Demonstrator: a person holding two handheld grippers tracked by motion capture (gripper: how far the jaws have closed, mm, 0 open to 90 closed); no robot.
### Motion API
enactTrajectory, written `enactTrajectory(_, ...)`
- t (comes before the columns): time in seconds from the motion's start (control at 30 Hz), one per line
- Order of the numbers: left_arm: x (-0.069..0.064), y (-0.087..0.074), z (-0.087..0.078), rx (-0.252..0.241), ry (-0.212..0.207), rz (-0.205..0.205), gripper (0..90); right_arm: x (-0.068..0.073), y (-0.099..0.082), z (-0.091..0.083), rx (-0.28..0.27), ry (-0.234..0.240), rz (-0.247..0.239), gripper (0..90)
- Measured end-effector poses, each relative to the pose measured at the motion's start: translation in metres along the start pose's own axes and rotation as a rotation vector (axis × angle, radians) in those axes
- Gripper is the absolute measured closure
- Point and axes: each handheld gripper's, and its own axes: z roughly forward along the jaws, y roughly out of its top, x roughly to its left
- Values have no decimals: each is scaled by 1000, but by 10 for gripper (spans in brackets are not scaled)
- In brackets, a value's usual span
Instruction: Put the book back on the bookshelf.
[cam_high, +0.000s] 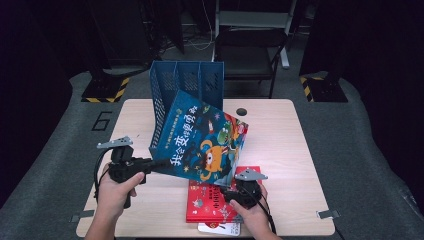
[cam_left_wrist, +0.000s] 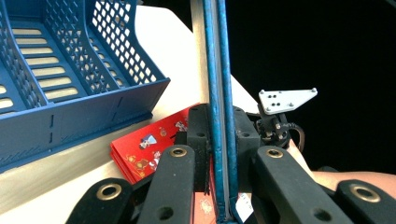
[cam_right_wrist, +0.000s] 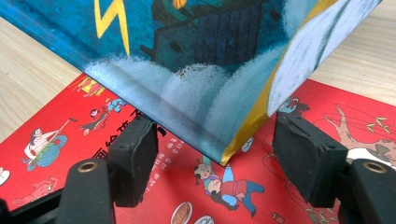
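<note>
Left claw (cam_left_wrist: 218, 154) clamps blue book (cam_high: 202, 140); right claw (cam_right_wrist: 217, 161) agape.

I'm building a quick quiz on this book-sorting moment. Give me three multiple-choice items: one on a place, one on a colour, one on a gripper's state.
1. Where does the red book lie?
A. In the file rack
B. Flat on the table, near the front edge
C. On the chair

2. What colour is the file rack?
A. Blue
B. Green
C. White

3. How does the left gripper stand?
A. Open above the table
B. Shut on nothing
C. Shut on the blue book

Key: 1 B, the high view shows it flat beneath the lifted blue book. 2 A, its mesh walls are blue. 3 C, the left gripper view shows the book's edge clamped between the jaws, while the right gripper stands open.
</note>
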Motion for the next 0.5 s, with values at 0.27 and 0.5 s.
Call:
enactTrajectory(0.27, -3, 4, 2, 9, 3, 2, 819, 1, 0, 0, 2, -6, -20, 323)
enactTrajectory(0.5, -8, 15, -2, 8, 10, 8, 814, 3, 2, -6, -60, -14, -21, 327)
